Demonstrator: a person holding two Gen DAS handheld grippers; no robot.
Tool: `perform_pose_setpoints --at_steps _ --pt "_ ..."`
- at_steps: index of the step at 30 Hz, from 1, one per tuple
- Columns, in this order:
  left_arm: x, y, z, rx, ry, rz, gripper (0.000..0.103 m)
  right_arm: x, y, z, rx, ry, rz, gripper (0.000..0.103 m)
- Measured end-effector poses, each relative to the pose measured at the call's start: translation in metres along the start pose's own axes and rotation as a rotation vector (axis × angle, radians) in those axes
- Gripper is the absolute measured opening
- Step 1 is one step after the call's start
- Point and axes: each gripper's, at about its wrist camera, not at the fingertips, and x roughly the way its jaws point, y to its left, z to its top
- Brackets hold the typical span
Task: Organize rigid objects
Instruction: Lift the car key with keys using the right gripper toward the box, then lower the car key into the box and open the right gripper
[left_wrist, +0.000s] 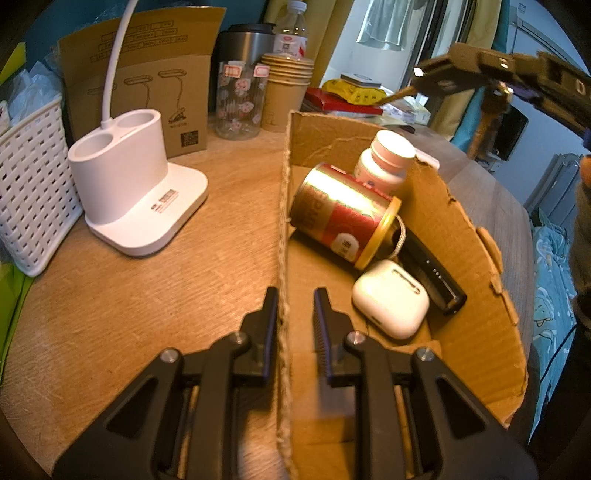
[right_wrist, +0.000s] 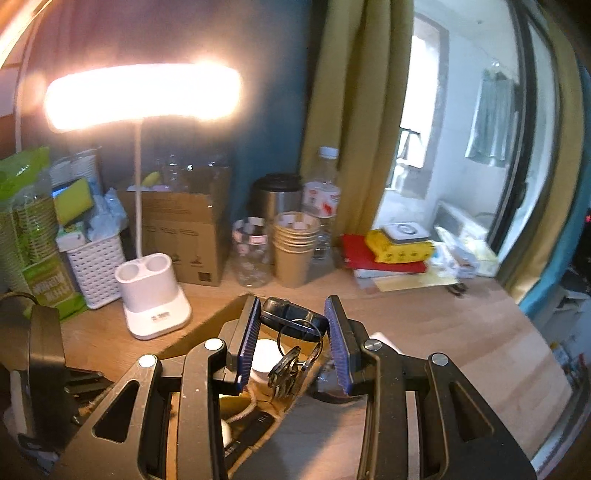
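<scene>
A torn cardboard box (left_wrist: 469, 266) lies open on the wooden desk. Inside are a gold-and-red can (left_wrist: 343, 214) on its side, a white pill bottle (left_wrist: 388, 158), a white earbud case (left_wrist: 389, 297) and a black device (left_wrist: 432, 269). My left gripper (left_wrist: 295, 295) straddles the box's left wall (left_wrist: 283, 221), closed on it. My right gripper (right_wrist: 294, 304) is shut on a black key fob (right_wrist: 291, 319), with a bunch of keys (right_wrist: 290, 371) dangling below it over the box. In the left wrist view the right gripper (left_wrist: 421, 74) hovers high above the box's far right, keys (left_wrist: 491, 110) hanging.
A white lamp base (left_wrist: 136, 181) stands left of the box, its lit head (right_wrist: 144, 96) glaring. Along the back stand a white basket (left_wrist: 29, 192), a lamp carton (left_wrist: 147, 81), a glass jar (left_wrist: 240, 103), stacked paper cups (left_wrist: 286, 92), a steel tumbler (right_wrist: 277, 199), a water bottle (right_wrist: 321, 199) and red books (right_wrist: 376, 254).
</scene>
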Motion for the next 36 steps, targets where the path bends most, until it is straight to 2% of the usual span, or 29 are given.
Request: perform_pose_setpoints --at_steps 8,12,22,33,36 --pt "0.000 0.000 0.000 0.000 0.000 0.000 0.020 0.037 0.005 0.001 0.010 0.048 0.108 0.038" --pt "0.000 0.000 0.000 0.000 0.000 0.000 0.020 0.064 -0.002 -0.001 0.044 0.085 0.202 0.038" --pt "0.000 0.000 0.000 0.000 0.000 0.000 0.020 0.091 -0.015 -0.008 0.090 0.134 0.232 0.038" --pt "0.000 0.000 0.000 0.000 0.000 0.000 0.020 0.105 -0.021 -0.022 0.106 0.169 0.213 0.038" --pt "0.000 -0.001 0.000 0.001 0.000 0.001 0.020 0.105 -0.023 -0.026 0.098 0.169 0.177 0.039"
